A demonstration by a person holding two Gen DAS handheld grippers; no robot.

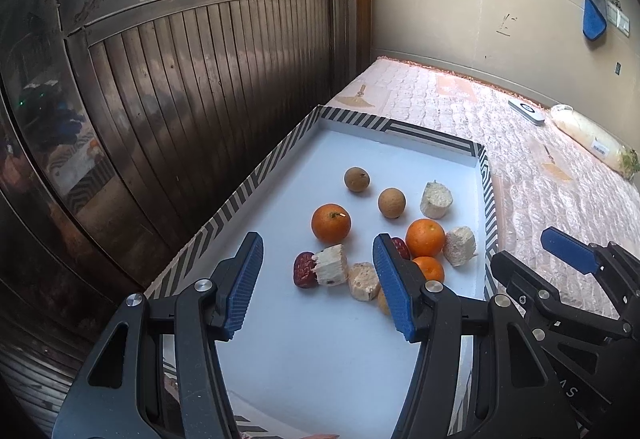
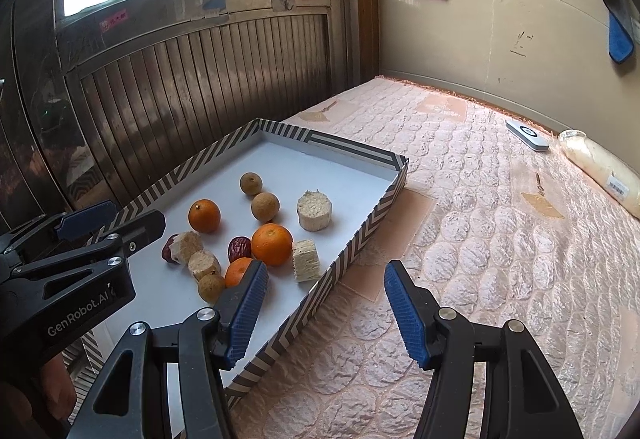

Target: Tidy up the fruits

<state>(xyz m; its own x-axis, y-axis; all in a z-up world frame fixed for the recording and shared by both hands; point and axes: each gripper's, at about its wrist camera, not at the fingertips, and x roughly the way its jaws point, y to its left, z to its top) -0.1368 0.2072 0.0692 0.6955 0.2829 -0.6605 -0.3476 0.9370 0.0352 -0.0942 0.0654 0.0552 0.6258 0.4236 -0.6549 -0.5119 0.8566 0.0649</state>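
A shallow white tray with a striped rim (image 1: 276, 155) (image 2: 352, 251) lies on a quilted pink mattress. In it lie three oranges (image 1: 331, 223) (image 2: 272, 243), brown longans (image 1: 392, 202) (image 2: 265, 206), red dates (image 1: 303, 270) (image 2: 239, 247) and pale sugarcane chunks (image 1: 436, 199) (image 2: 314, 210). My left gripper (image 1: 318, 285) is open and empty, low over the tray's near end, just short of the fruit. My right gripper (image 2: 326, 313) is open and empty, over the tray's right rim and the mattress. Each gripper shows in the other's view, the right gripper (image 1: 568, 251) and the left gripper (image 2: 108, 223).
The mattress (image 2: 480, 239) stretches to the right. A white daikon in a plastic wrap (image 1: 592, 139) (image 2: 600, 167) and a flat white device (image 1: 526, 111) (image 2: 527, 135) lie near the far wall. A metal slatted door (image 1: 200, 87) stands close to the tray's left side.
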